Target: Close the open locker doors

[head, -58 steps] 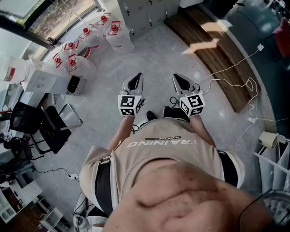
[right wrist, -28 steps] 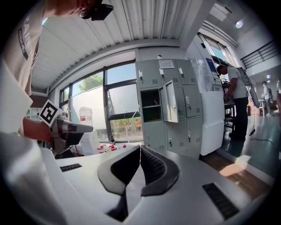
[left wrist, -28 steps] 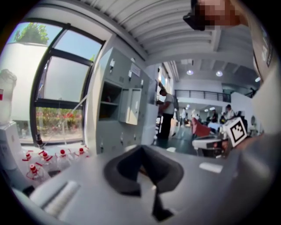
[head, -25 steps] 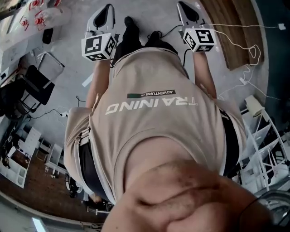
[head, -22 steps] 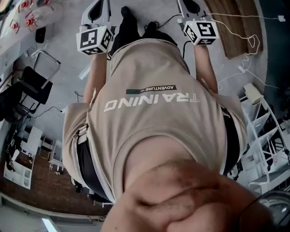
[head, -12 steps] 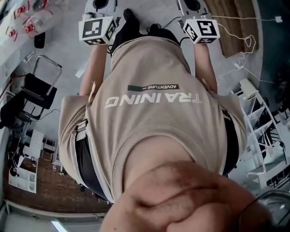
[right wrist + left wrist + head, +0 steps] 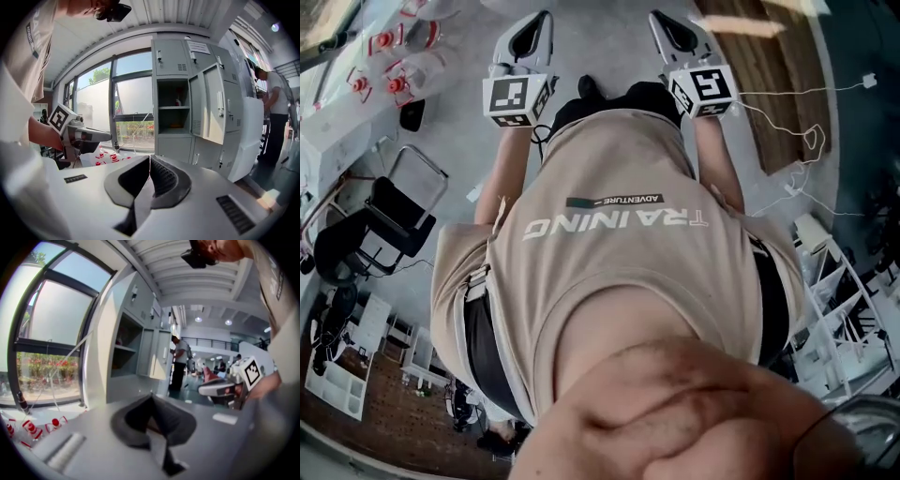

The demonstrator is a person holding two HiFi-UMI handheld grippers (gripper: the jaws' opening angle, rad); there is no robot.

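Observation:
The grey lockers point(image 7: 180, 101) stand ahead in the right gripper view. One upper compartment point(image 7: 171, 105) is open, and its door point(image 7: 213, 105) swings out to the right. In the left gripper view the same lockers point(image 7: 123, 350) show at the left with open doors point(image 7: 157, 355). No lockers show in the head view. My left gripper point(image 7: 539, 21) and right gripper point(image 7: 659, 21) are held out side by side in front of the person's body, well short of the lockers. Both are shut and hold nothing. Each gripper sees the other: right gripper point(image 7: 224, 388), left gripper point(image 7: 84, 136).
Red-capped water bottles point(image 7: 389, 84) point(image 7: 101, 161) lie on the floor by the window. A black chair point(image 7: 389, 211) is at the left, with a wooden platform point(image 7: 769, 84), cables point(image 7: 802, 141) and a white rack point(image 7: 844, 281) at the right. Another person point(image 7: 274, 117) stands right of the lockers.
The head view tipped steeply down from the lockers and floor, then lifted slightly. Both grippers, still shut, sit a little lower in frame than half a second ago.

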